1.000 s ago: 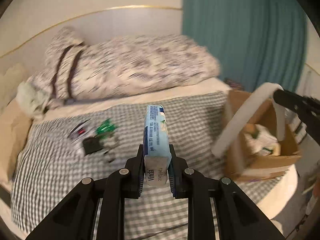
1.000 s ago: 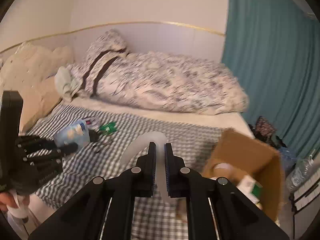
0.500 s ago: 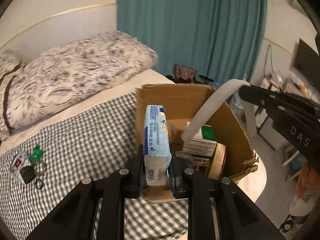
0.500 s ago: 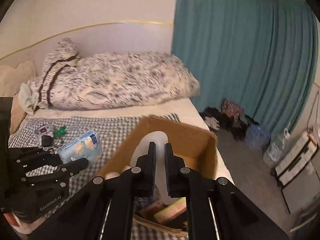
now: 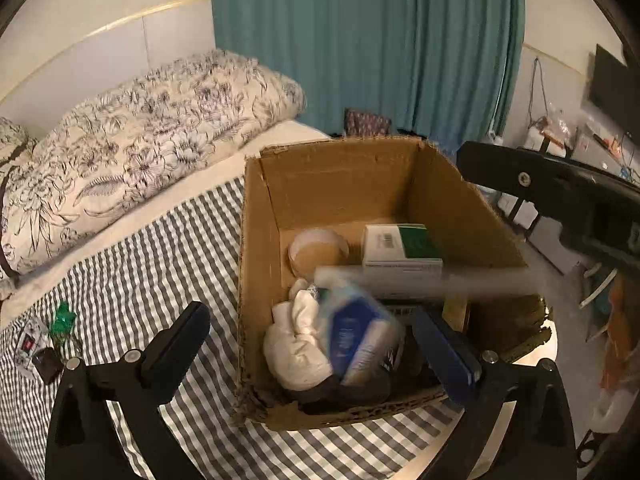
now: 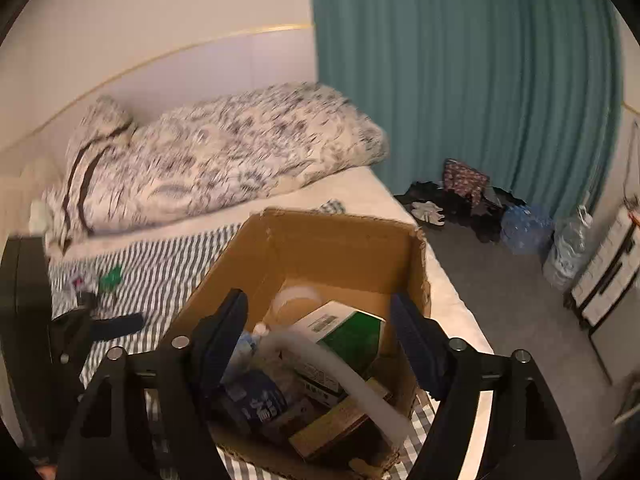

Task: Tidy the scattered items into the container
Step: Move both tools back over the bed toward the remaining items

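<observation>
An open cardboard box (image 5: 256, 240) (image 6: 416, 264) stands on the checked bed cover. My left gripper (image 5: 316, 344) is open over its near edge. A blue tissue pack (image 5: 356, 340) (image 6: 256, 396), blurred, lies inside on a white cloth (image 5: 296, 344). My right gripper (image 6: 320, 328) is open above the box. A white curved strip (image 5: 424, 280) (image 6: 344, 372) lies across the contents, beside a green-and-white carton (image 5: 404, 244) (image 6: 344, 328) and a tape roll (image 5: 318, 248) (image 6: 296, 300).
Small items remain on the checked cover: a green object (image 5: 64, 316) (image 6: 111, 276) and a card with a dark keyring (image 5: 36, 348). A floral duvet (image 5: 140, 128) lies behind. A teal curtain (image 6: 460, 80) and floor clutter (image 6: 464, 200) are to the right.
Both grippers opened over the box. The tissue pack left my left gripper and the white strip left my right gripper; both now lie in the box.
</observation>
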